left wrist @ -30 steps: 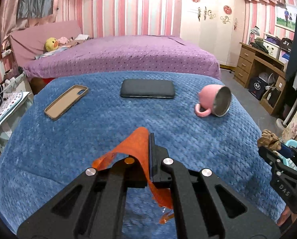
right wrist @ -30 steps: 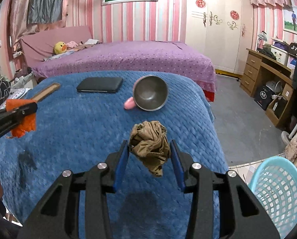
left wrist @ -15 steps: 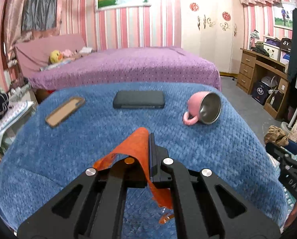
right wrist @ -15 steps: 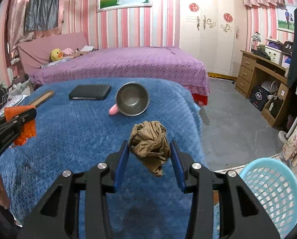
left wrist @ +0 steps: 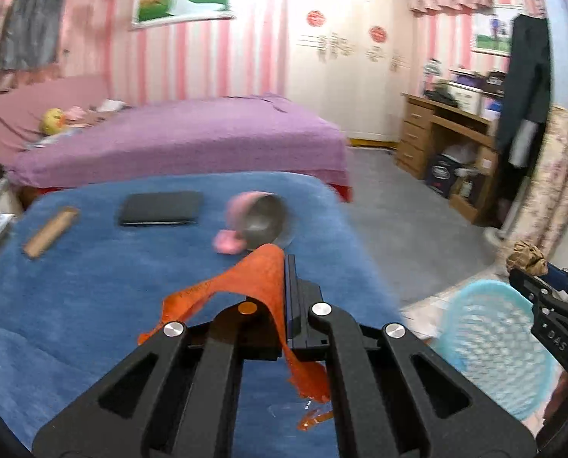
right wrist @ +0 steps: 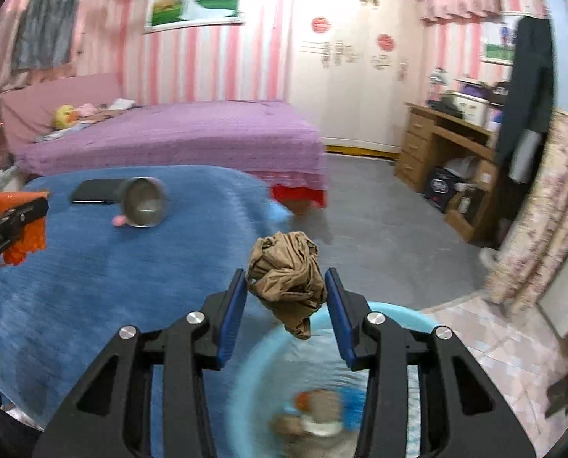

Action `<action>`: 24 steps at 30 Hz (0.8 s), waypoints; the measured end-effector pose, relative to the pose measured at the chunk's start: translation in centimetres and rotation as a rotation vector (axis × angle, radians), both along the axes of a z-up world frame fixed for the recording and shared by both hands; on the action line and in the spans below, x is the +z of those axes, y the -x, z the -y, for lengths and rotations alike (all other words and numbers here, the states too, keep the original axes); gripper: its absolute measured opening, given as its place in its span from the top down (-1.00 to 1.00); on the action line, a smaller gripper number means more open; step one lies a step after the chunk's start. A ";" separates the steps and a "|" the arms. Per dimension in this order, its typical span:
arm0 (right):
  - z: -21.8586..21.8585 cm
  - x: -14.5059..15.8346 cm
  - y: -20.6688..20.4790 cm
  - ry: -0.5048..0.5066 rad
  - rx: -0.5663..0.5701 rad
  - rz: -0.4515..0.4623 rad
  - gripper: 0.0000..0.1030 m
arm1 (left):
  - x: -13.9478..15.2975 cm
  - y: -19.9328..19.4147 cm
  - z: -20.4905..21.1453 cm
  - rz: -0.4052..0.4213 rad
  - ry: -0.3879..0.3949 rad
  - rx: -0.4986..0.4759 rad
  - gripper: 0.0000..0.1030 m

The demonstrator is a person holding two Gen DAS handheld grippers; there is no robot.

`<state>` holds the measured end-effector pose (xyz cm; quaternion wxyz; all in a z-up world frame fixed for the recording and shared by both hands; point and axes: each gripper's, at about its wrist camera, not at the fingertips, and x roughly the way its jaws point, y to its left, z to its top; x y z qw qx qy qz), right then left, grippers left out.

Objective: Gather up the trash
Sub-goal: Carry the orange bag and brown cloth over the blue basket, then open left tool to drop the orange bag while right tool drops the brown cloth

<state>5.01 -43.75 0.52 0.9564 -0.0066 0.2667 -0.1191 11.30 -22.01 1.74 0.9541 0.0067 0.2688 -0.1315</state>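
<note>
Up close, the right claw (right wrist: 287,290) is clenched on a crumpled brown wad (right wrist: 287,276), pinched between its blue pads (right wrist: 233,305). The wad hangs directly above a light blue plastic basket (right wrist: 245,378) standing on the floor beside the blue-covered desk (right wrist: 93,267). Blurred scraps, one with an orange spot, already lie in the basket's bottom.

Off to its left, the left claw (left wrist: 284,297) is clamped tight on an orange wrapper (left wrist: 257,278), which drapes over one finger and trails down below the jaws. This claw is over the near right part of the desk, with the basket (left wrist: 493,347) low to its right.

On the desk, toward the far side, a pink mug (left wrist: 255,221) lies tipped over, its metal inside facing this way. Just left of it rests a dark flat case (left wrist: 160,208), and farther left a tan phone case (left wrist: 51,232). Behind the desk stands a bed with a purple cover (right wrist: 177,133).
</note>
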 end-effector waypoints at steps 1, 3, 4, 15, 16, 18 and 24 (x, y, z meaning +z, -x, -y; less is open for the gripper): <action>1.7 0.0 0.7 0.001 -0.029 -0.004 0.19 | -0.1 0.6 2.0 0.001 -0.002 -0.030 1.00; 4.5 -0.3 2.0 0.004 -0.075 -0.017 0.19 | -0.6 1.8 5.7 0.000 -0.006 -0.090 1.00; 5.7 -0.5 2.5 0.009 -0.093 -0.025 0.19 | -0.9 2.3 7.0 -0.005 -0.003 -0.113 1.00; 14.0 -2.7 7.6 -0.042 -0.242 -0.038 0.19 | -4.5 7.1 20.1 -0.096 -0.028 -0.323 1.00; 14.3 -3.1 7.9 -0.047 -0.248 -0.044 0.19 | -4.5 7.1 20.5 -0.103 -0.024 -0.331 0.93; 14.6 -3.7 8.1 -0.052 -0.254 -0.049 0.19 | -4.3 7.5 21.1 -0.105 -0.026 -0.349 0.25; 15.1 -5.1 8.3 -0.070 -0.258 -0.061 0.19 | -3.5 7.2 20.2 -0.069 -0.025 -0.331 -0.69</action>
